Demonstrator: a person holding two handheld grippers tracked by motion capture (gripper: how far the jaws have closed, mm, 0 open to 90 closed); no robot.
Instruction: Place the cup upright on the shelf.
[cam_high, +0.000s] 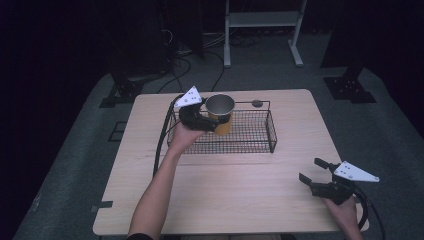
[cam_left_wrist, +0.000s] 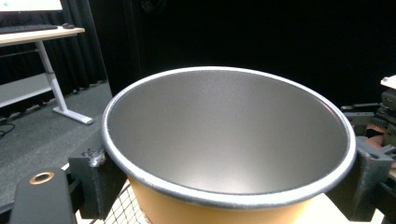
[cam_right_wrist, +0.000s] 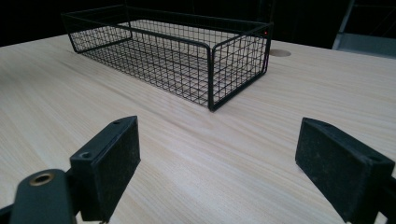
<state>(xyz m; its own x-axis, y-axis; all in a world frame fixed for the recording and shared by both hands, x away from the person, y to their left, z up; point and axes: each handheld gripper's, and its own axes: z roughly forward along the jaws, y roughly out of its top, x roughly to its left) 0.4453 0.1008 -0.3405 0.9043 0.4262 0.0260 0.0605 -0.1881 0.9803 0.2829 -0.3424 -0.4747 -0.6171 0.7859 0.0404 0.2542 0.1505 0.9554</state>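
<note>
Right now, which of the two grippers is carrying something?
The left gripper: its jaws clamp the orange cup over the wire basket. The right gripper sits open above bare table.

A white desk frame and black cables occupy the grey floor.

Dark room, black curtains; grey carpet floor; white desk frame behind; cables trailing.
</note>
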